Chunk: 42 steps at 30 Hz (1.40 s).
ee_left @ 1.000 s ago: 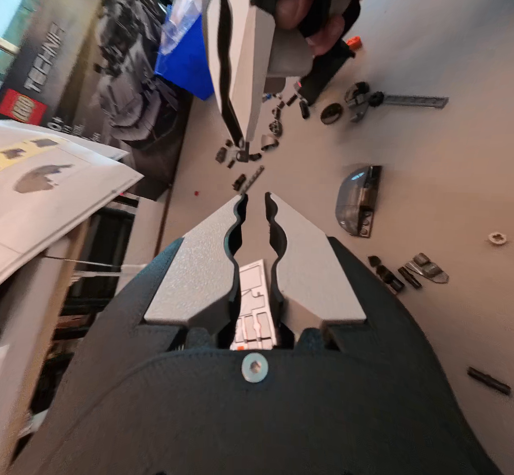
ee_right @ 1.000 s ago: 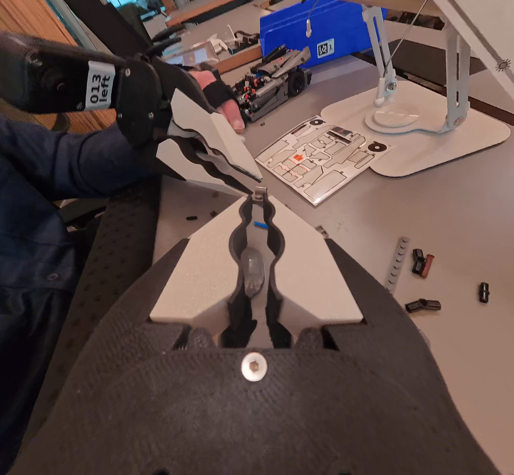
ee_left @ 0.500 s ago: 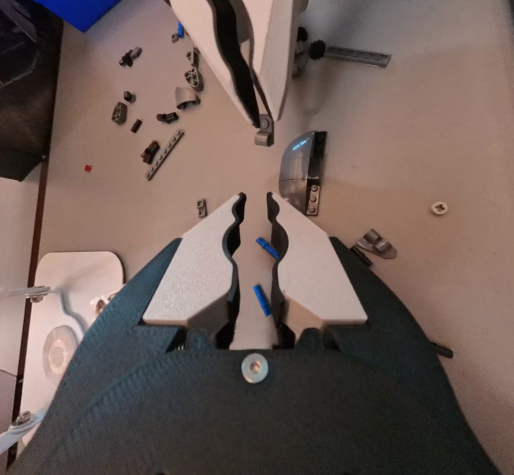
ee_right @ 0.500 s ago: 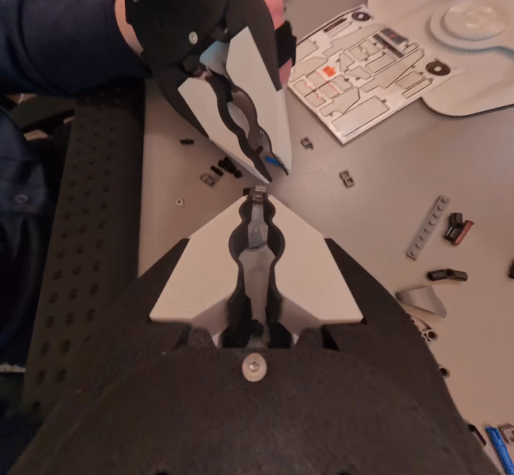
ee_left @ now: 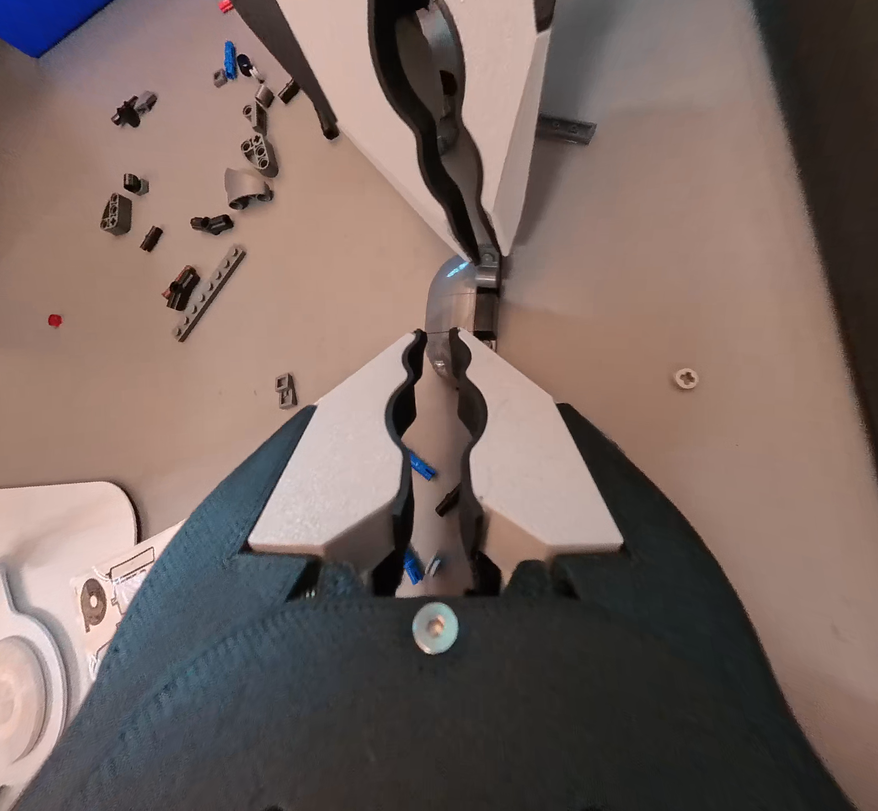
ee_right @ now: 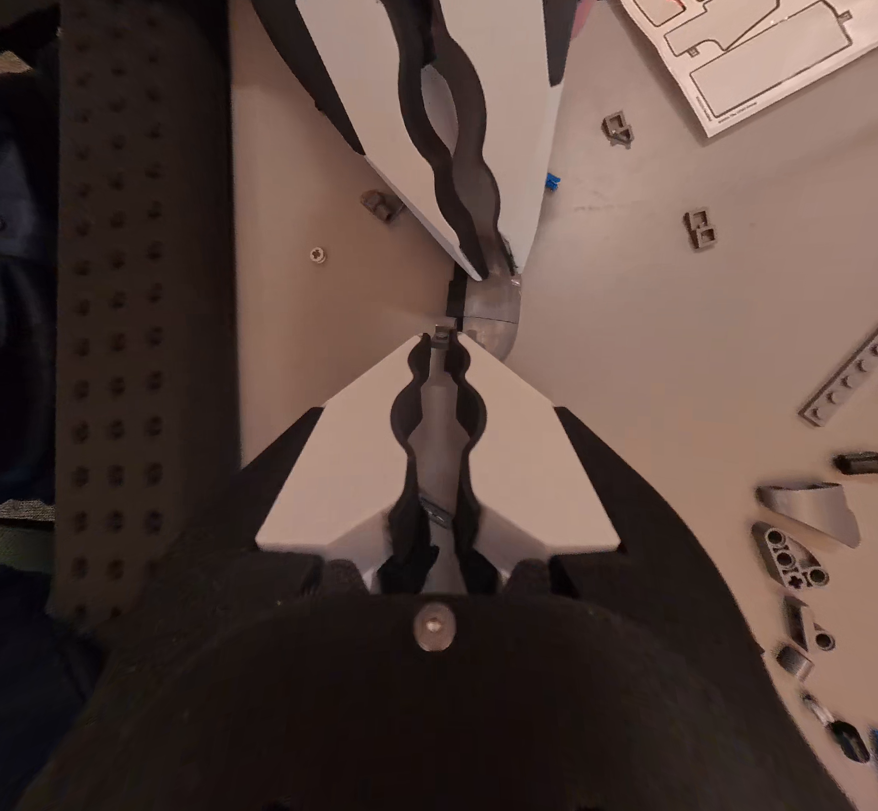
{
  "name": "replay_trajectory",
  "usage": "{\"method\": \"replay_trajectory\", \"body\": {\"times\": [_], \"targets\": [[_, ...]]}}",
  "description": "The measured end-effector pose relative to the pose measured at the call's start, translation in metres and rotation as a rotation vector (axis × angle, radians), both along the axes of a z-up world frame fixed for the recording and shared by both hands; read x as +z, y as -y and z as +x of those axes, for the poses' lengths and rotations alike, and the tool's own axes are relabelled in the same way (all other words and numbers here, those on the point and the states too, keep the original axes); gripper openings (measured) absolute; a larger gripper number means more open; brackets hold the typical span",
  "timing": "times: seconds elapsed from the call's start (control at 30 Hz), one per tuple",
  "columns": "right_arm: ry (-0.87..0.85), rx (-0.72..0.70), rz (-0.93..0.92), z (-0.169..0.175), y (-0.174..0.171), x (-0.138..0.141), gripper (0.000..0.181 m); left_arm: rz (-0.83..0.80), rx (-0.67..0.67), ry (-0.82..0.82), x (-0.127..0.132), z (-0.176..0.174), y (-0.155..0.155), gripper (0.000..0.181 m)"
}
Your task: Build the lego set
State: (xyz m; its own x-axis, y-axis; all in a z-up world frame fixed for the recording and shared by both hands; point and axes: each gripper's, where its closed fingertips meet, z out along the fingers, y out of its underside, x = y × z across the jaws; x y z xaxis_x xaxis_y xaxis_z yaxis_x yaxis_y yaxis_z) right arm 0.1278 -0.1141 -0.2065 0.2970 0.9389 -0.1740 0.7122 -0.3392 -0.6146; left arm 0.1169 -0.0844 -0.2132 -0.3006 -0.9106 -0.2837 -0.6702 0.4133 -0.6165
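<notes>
- Judged well short of done: found only one small curved piece (ee_right: 491,310), clear with a black side, put together; saw many loose parts (ee_left: 209,275) strewn over the tabletop (ee_left: 617,265) and a sticker sheet (ee_right: 760,28) at its far corner.
- Pinched a small grey clip (ee_right: 442,340) in the right claw (ee_right: 439,336), touching the curved piece's black side; judged not yet seated.
- Kept the left claw (ee_left: 439,336) narrow, tips at the curved piece's opposite end; could not tell whether gripping or only steadying.
- Worked near the tabletop edge beside the black mat (ee_right: 142,265).

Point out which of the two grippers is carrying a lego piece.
The right gripper: a small grey clip piece is pinched between its tips. The left gripper has its tips apart around the smoky curved piece.
</notes>
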Motion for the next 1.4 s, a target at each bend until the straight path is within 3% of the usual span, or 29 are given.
{"method": "replay_trajectory", "body": {"times": [0.33, 1.4], "targets": [[0.079, -0.009, 0.030, 0.006, -0.002, -0.010, 0.006, 0.022, 0.015, -0.022, -0.004, 0.000, -0.003, 0.000], [0.178, 0.064, 0.162, 0.000, -0.002, -0.015, 0.006, -0.039, 0.035, -0.065, -0.012, -0.003, -0.005, 0.005]]}}
